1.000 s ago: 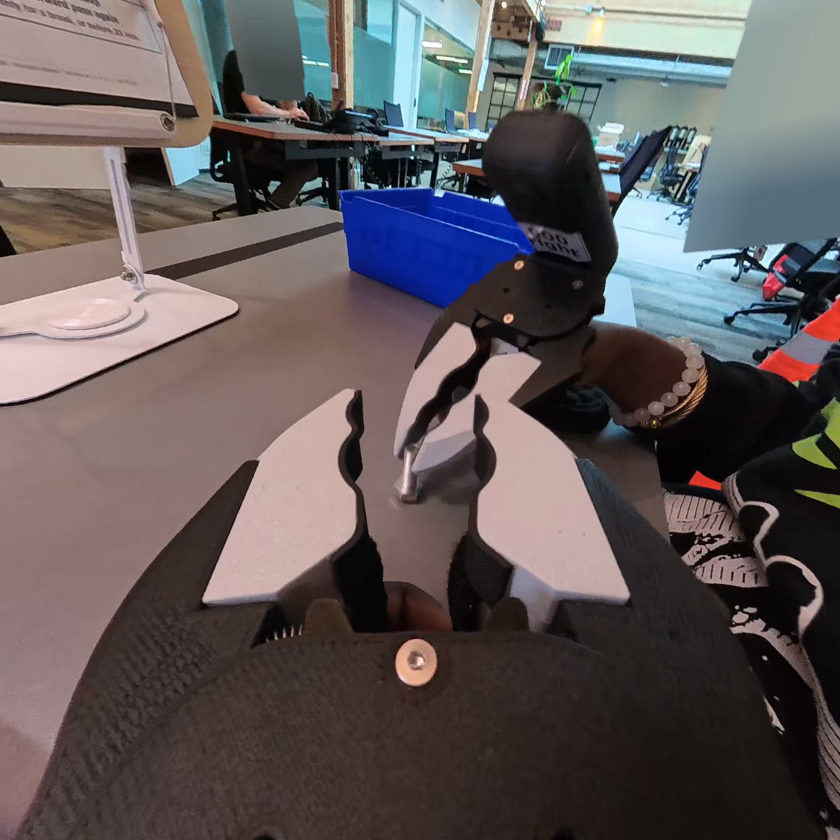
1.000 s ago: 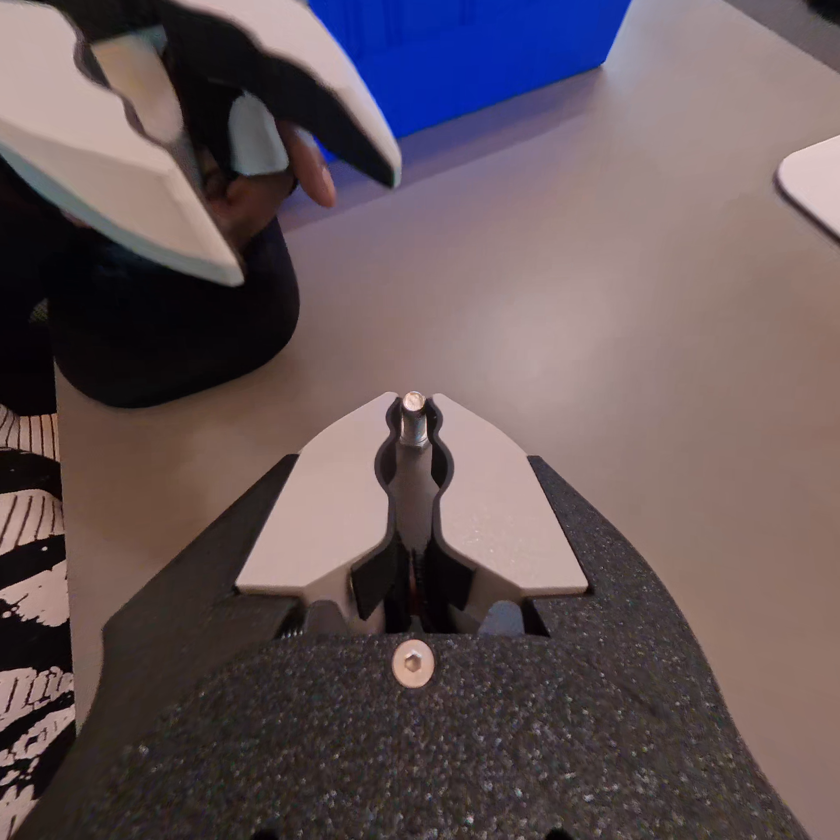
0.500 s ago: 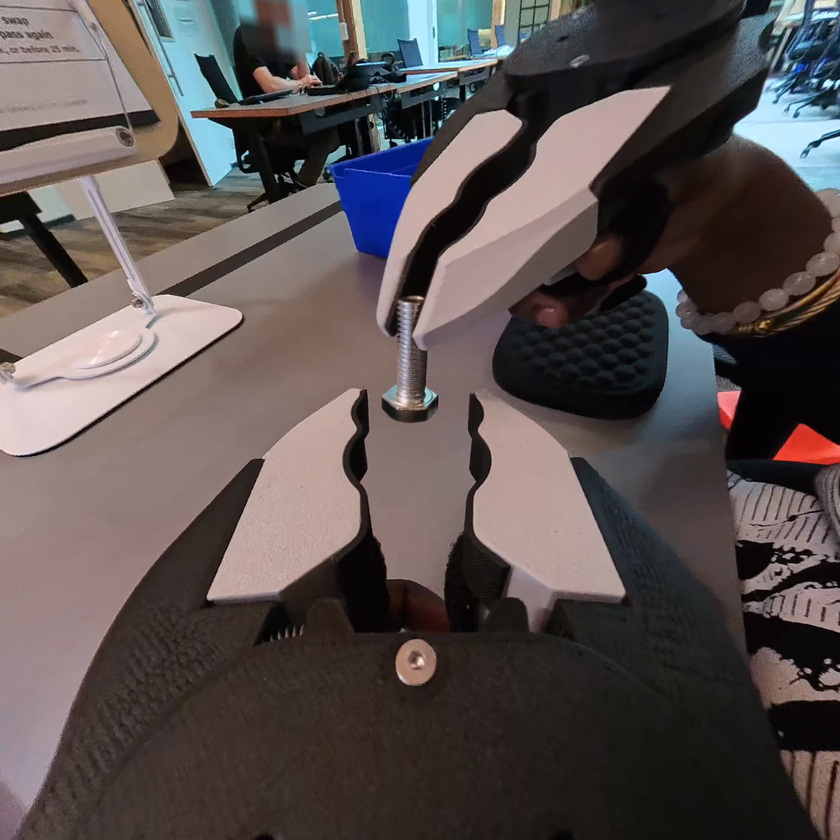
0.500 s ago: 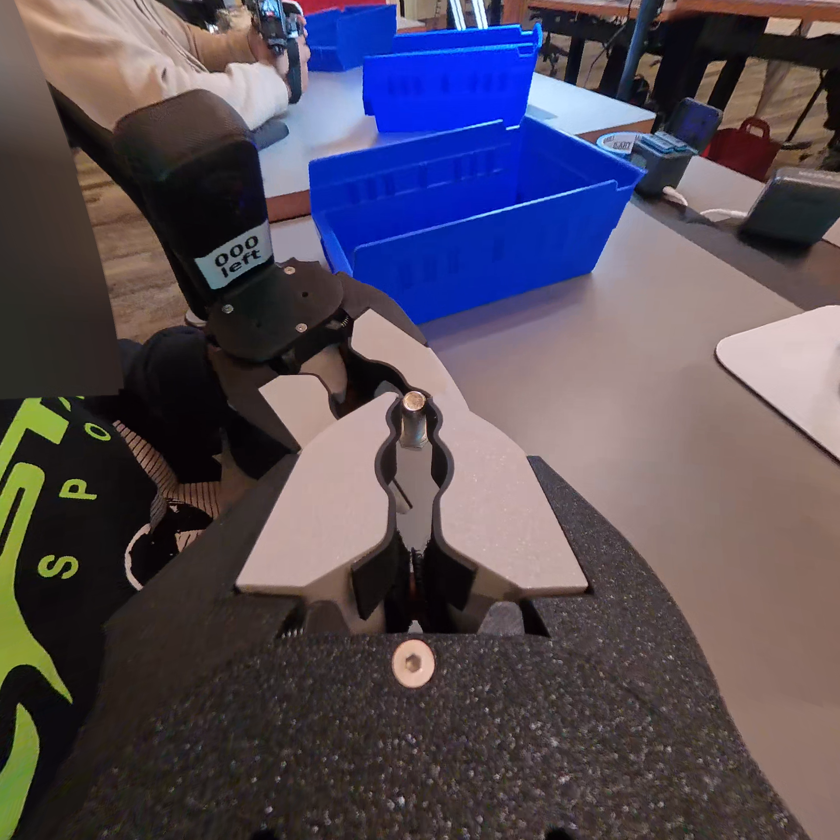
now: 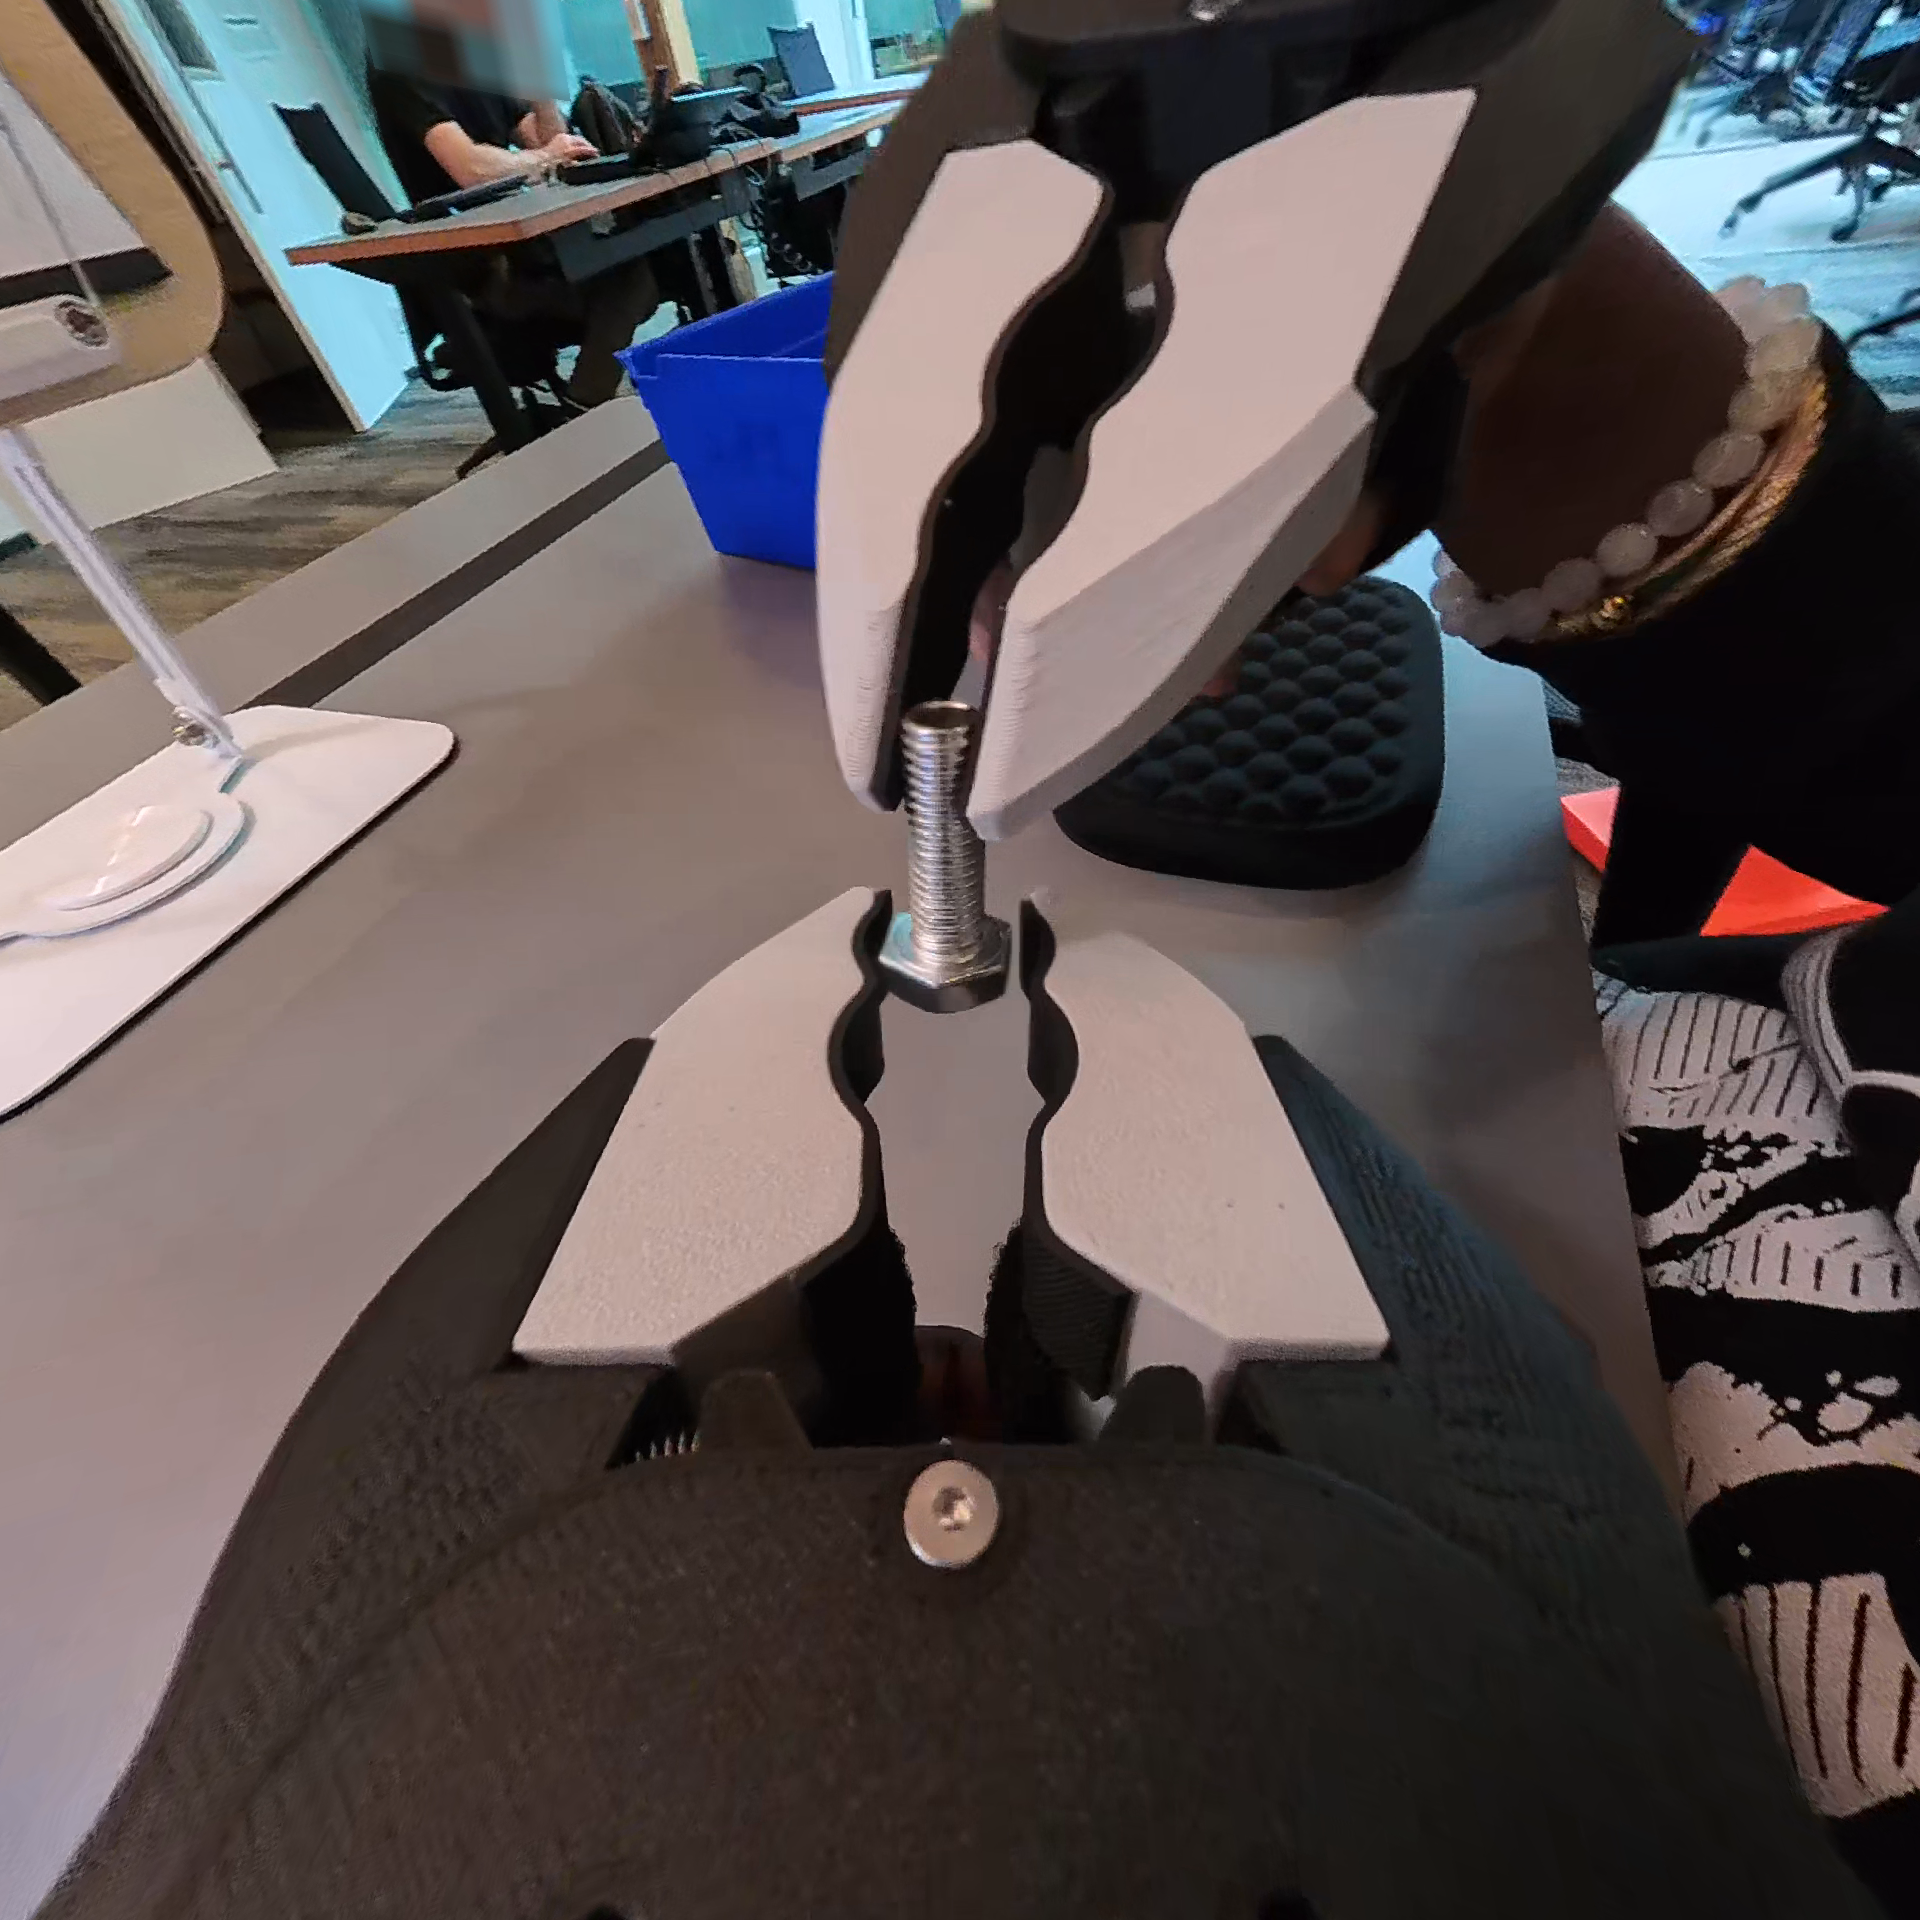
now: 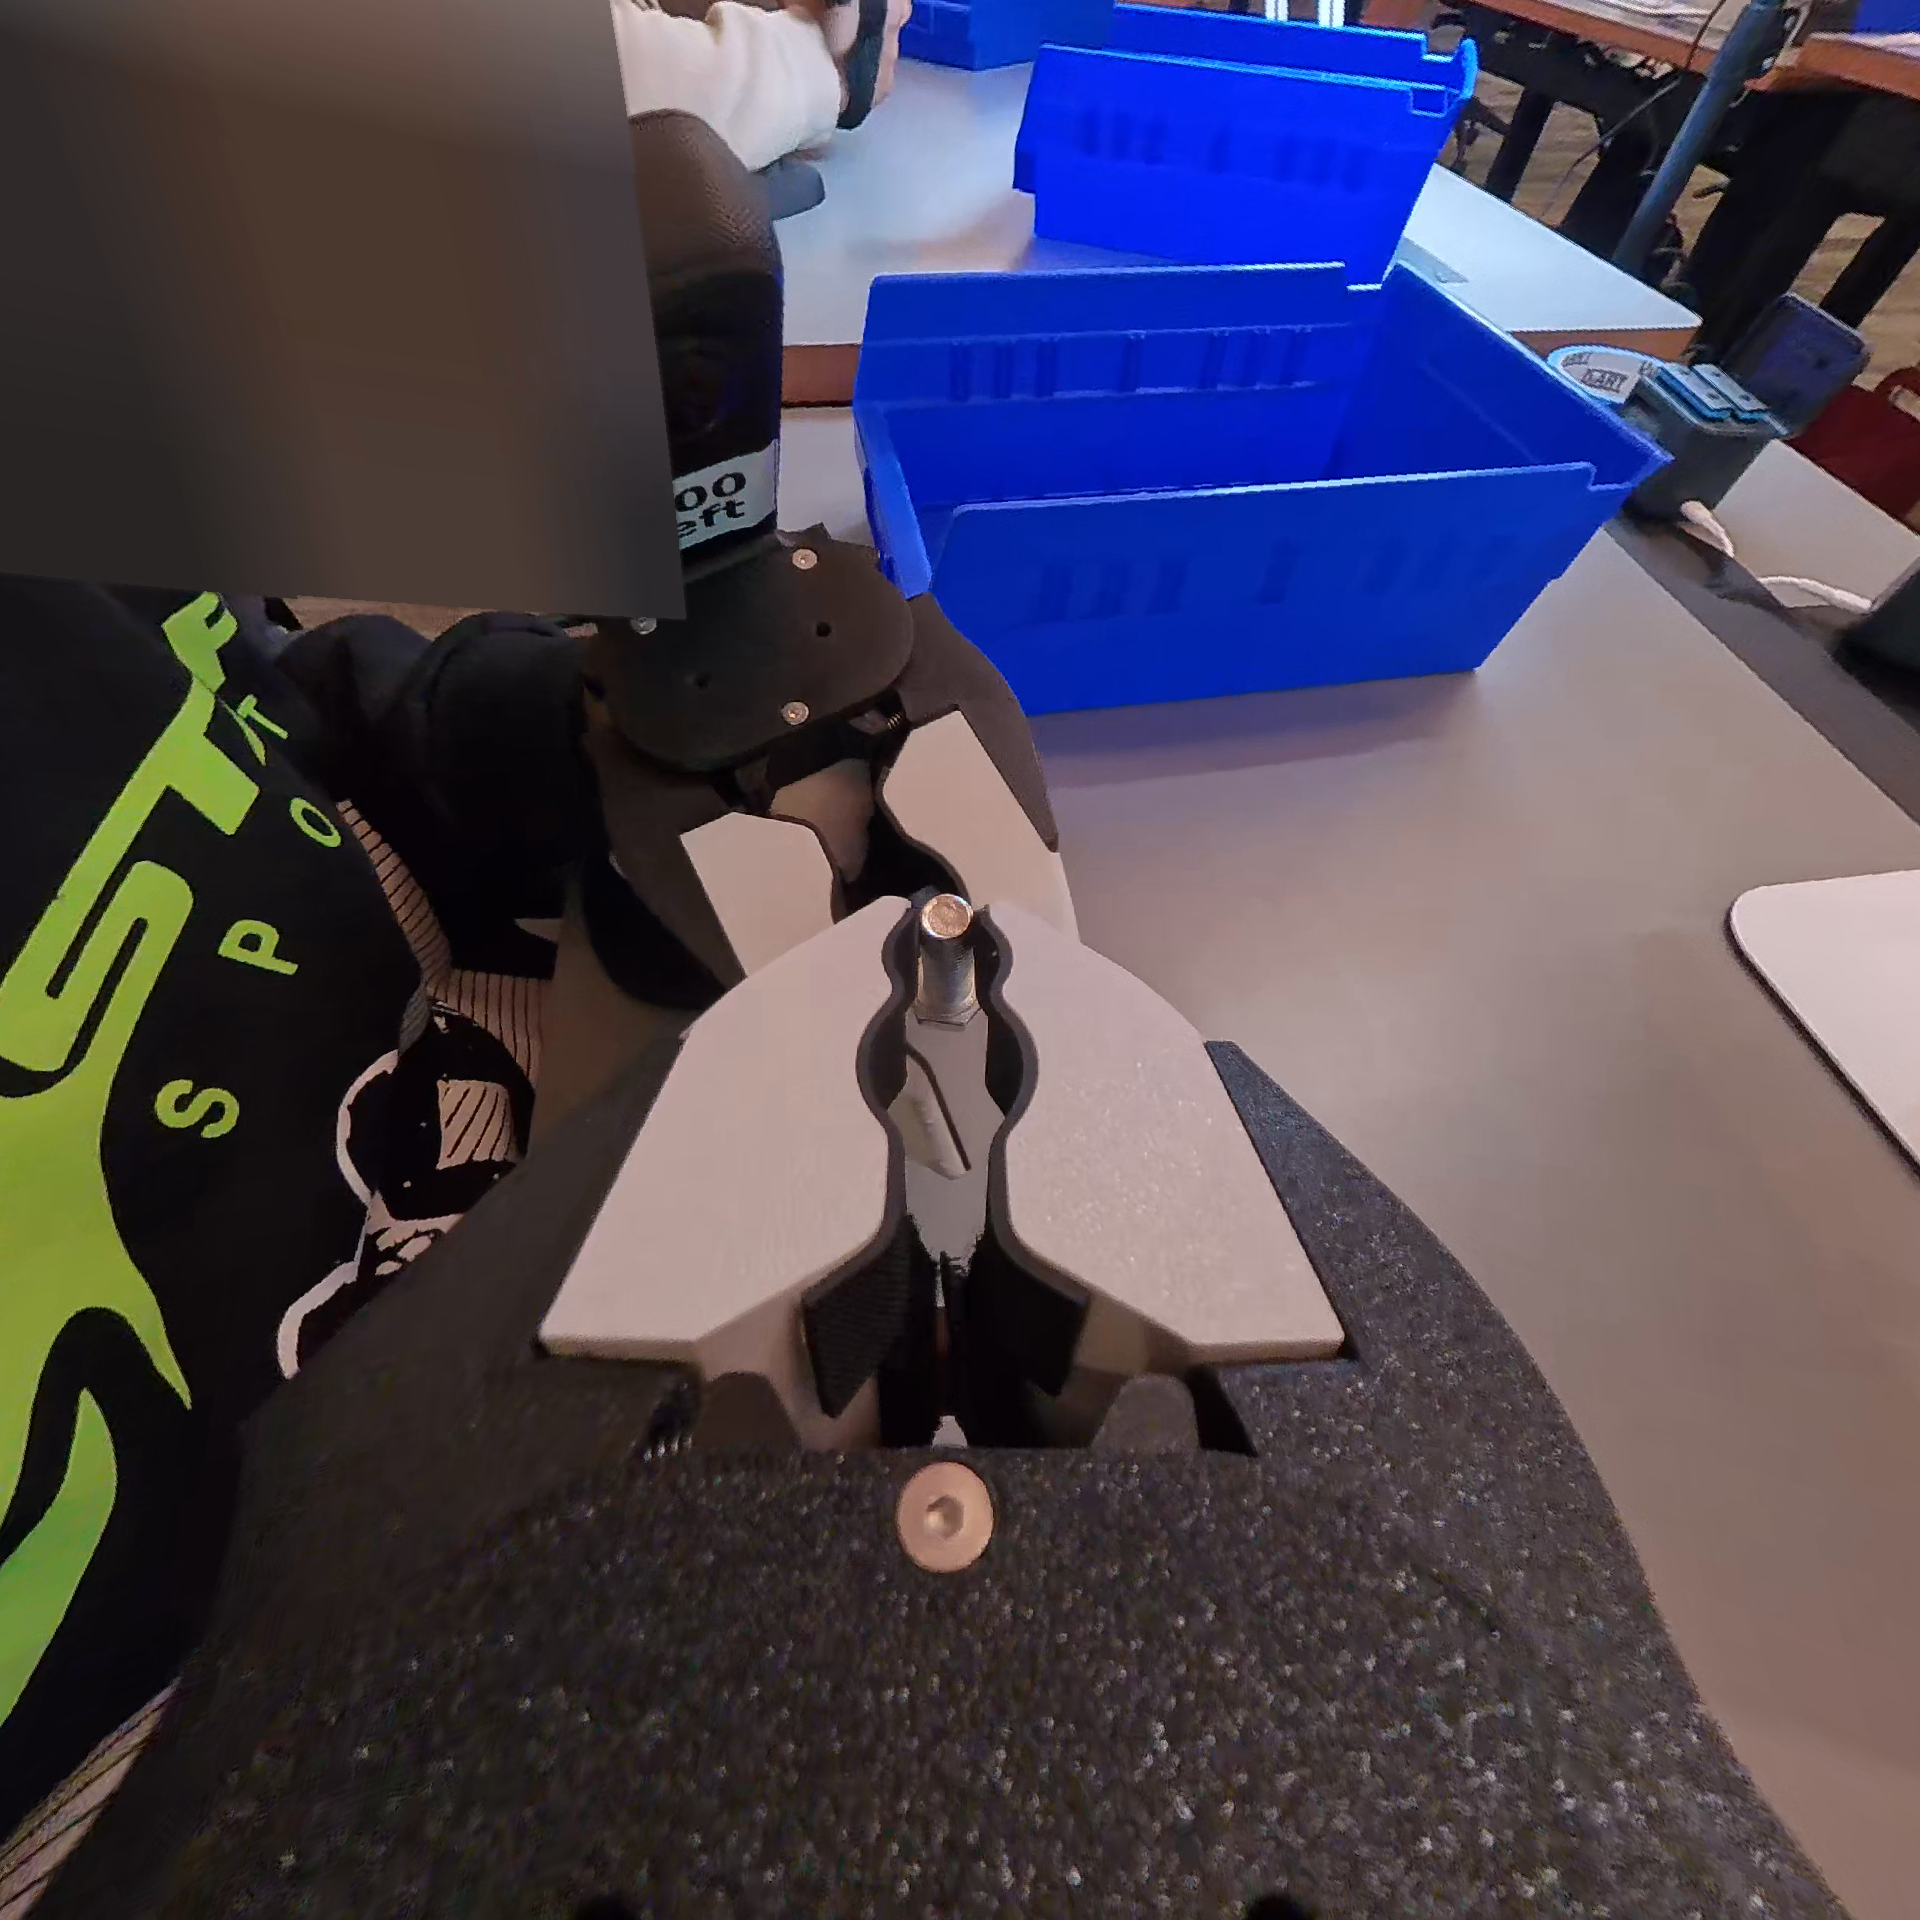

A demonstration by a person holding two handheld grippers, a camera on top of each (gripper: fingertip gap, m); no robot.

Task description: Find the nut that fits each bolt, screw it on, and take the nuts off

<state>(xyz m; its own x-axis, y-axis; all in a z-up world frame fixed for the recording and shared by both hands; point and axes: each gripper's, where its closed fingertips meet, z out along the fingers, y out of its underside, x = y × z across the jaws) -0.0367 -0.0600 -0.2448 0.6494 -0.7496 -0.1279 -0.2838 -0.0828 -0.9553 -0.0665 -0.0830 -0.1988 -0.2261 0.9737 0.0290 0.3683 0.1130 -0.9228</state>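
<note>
A silver bolt [image 5: 940, 862] hangs upright above the grey table [image 5: 520, 1039], threaded end up and hex head down. My right gripper [image 5: 935, 800] comes down from above and is shut on the upper threads. My left gripper [image 5: 945, 935] reaches in from below, its jaws closed in against the two sides of the hex head. In the right wrist view the bolt [image 6: 943, 971] sits between my right gripper's [image 6: 943, 935] tips, with the left gripper's fingers [image 6: 966, 800] just behind it. No loose nut shows.
A blue bin [image 6: 1226, 582] stands behind the grippers, with another one [image 6: 1226, 135] on the table beyond. A white stand base [image 5: 208, 831] lies to the left and a black padded rest [image 5: 1299, 748] to the right, near the table's edge. The person's body is close by.
The right gripper lifted the bolt off the table and brought it nearer the left gripper. The left jaws narrowed around the hex head.
</note>
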